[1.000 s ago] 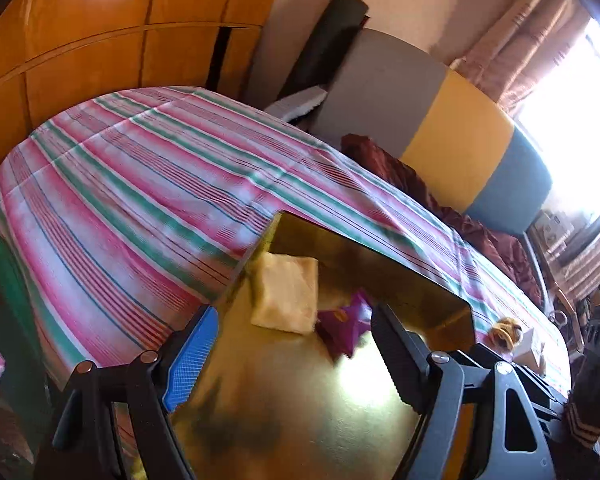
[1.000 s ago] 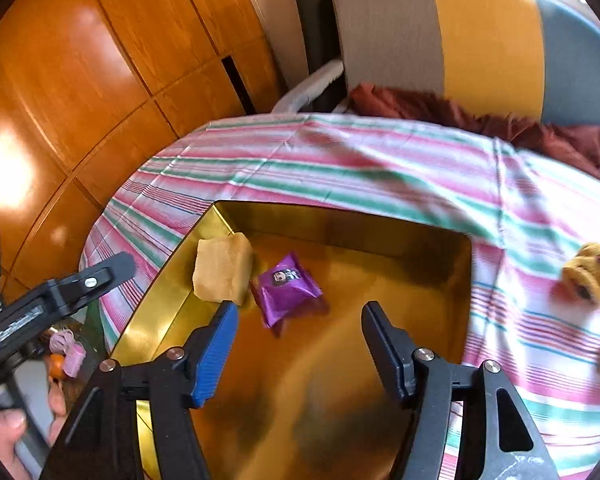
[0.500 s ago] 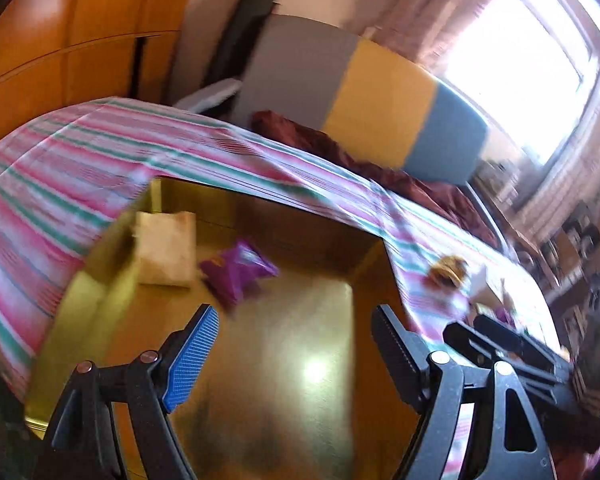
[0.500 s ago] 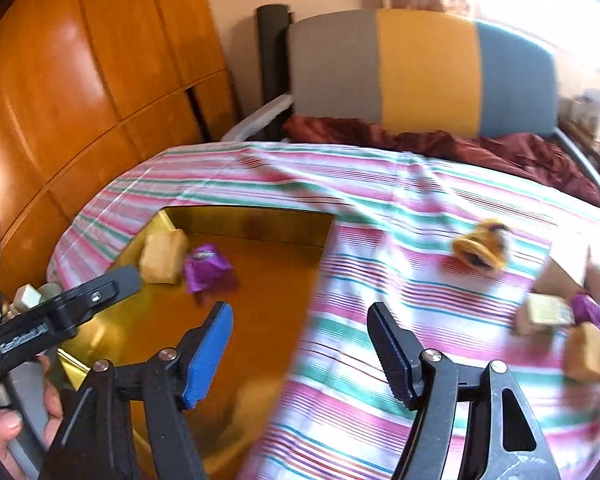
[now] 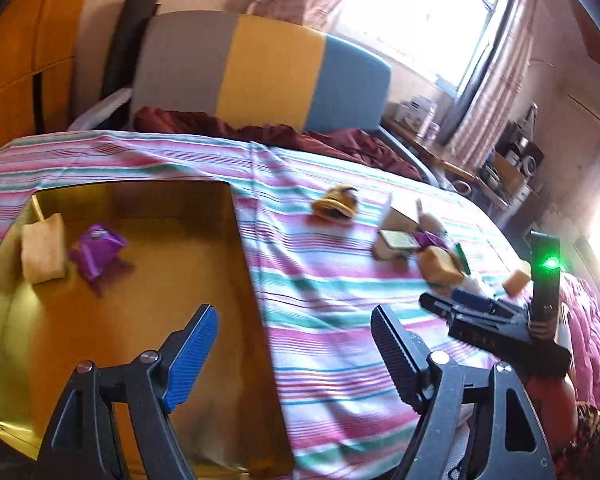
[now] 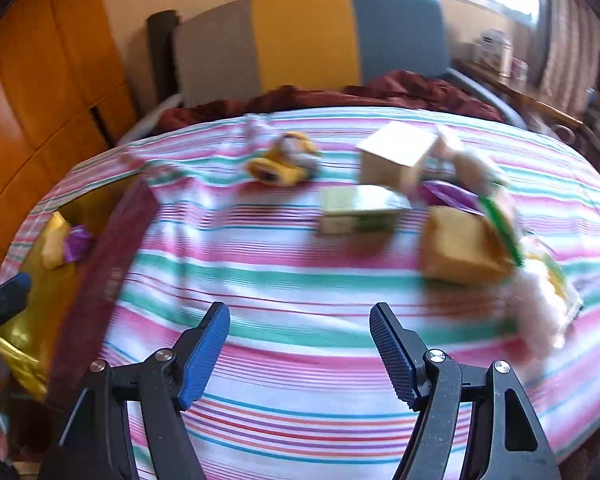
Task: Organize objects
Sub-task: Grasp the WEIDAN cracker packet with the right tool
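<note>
An open gold box (image 5: 140, 320) sits at the left on the striped cloth (image 5: 320, 300). Inside it lie a pale yellow packet (image 5: 44, 254) and a purple packet (image 5: 94, 250). My left gripper (image 5: 294, 314) hangs open over the box's right wall, nothing between its fingers. My right gripper (image 6: 299, 310) is open above bare cloth. Ahead of it lie a yellow-brown item (image 6: 280, 162), a small cardboard box (image 6: 396, 156), a green-white packet (image 6: 360, 210), a tan packet (image 6: 460, 248) and a purple packet (image 6: 448, 194), all blurred.
A grey, yellow and blue headboard (image 5: 260, 76) and a dark red blanket (image 5: 260, 134) lie behind the cloth. Wooden panels (image 6: 40, 80) stand at the left. A bright window (image 5: 420, 20) and a cluttered shelf (image 5: 512, 160) are at the right.
Both views have swung right, from over the gold box toward the loose items on the cloth. The right gripper's jaws stand a little wider than before. Nothing was picked up.
</note>
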### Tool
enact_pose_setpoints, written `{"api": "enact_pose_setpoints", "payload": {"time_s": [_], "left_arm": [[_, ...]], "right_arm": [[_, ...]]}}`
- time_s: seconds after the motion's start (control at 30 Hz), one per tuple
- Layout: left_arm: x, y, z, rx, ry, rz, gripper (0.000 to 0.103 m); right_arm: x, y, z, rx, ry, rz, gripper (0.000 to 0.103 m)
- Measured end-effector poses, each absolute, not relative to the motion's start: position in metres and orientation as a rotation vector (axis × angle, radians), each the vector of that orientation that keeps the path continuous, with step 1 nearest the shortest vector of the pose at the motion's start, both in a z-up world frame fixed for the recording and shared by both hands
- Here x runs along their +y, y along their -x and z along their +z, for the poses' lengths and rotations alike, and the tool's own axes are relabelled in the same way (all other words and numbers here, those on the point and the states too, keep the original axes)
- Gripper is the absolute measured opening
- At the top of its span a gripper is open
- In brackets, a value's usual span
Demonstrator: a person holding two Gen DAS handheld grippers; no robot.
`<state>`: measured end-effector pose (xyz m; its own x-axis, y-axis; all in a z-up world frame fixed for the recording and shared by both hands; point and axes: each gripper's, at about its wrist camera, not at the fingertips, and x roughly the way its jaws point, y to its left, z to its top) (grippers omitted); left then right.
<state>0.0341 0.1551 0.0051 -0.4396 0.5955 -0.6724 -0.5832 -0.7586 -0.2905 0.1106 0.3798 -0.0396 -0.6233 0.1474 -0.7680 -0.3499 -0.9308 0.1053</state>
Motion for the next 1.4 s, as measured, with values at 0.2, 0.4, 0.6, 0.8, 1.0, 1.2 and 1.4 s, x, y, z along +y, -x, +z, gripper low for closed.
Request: {"api": "enact_pose_setpoints", "payload": {"time_s": [0.2, 0.4, 0.6, 0.8, 1.0, 1.2, 1.4], "left_arm": [[0.171, -0.047, 0.001, -0.009, 1.048, 2.162, 0.079], [0.186, -0.056, -0.003, 0.029, 1.065, 2.133, 0.079], [0.199, -0.059, -0.004, 0.054, 1.077, 2.113, 0.079], [0.208, -0.059, -0.011, 0.061, 1.111, 2.101, 0.079], [0.217, -0.067, -0.013, 0.094, 1.118, 2.080, 0.079], [0.225, -0.072, -0.014, 0.116, 1.123, 2.056, 0.079], [0.241, -0.080, -0.014, 0.180, 1.108, 2.008, 0.080]], "right_arm": [[0.443, -0.144, -0.033, 0.262, 1.030, 2.433, 0.073], [0.505, -0.161, -0.048, 0.344, 1.058, 2.337, 0.073], [0.490, -0.176, -0.055, 0.557, 1.112, 2.536, 0.073], [0.498, -0.202, -0.027, 0.533, 0.876, 2.570, 0.076], [0.555, -0.186, -0.036, 0.366, 0.966, 2.328, 0.076], [0.557, -0.157, -0.063, 0.237, 1.184, 2.364, 0.072], [0.560, -0.158, -0.081, 0.306, 1.122, 2.346, 0.065]]}}
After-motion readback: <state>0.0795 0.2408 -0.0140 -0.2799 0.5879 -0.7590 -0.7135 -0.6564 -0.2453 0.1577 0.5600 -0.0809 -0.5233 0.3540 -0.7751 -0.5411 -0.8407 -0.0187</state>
